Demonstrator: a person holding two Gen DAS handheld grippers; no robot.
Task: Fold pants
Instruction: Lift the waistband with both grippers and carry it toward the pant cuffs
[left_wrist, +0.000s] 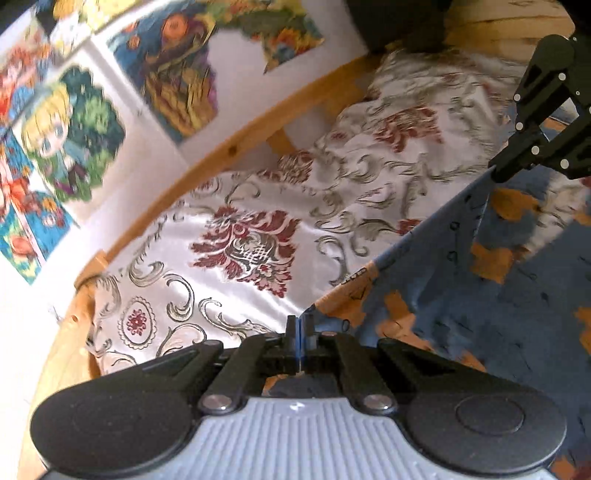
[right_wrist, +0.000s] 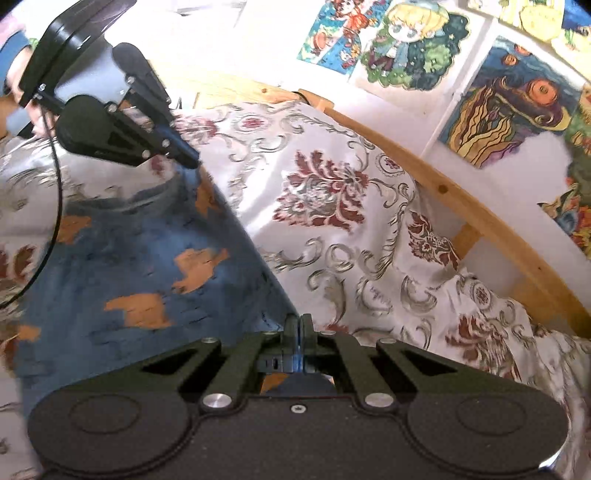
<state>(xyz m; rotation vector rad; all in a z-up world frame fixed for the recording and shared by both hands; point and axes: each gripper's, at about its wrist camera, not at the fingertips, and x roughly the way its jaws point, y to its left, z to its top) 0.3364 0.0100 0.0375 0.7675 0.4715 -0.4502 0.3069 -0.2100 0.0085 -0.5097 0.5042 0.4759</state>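
Left wrist view shows our pants, blue with orange patches, stretched taut between our two tools above the bed. Our left tool is clenched on one corner of the cloth, a thin strip of blue fabric pinched between its closed fingers. From there the edge of the pants runs up and to the right to our right tool, which grips the far corner with its tips pressed together.

From the right wrist view we see the same hold mirrored: our right tool is shut on the near edge of the pants, and our left tool pinches the far corner at upper left. The rest of the pants hangs down and spreads over the bedspread, a shiny white cover with dark red flowers and grey scrolls. A thin black cable curves down from the left tool. Behind the bedspread runs the wooden bed frame, and on the white wall above it hang colourful cartoon pictures
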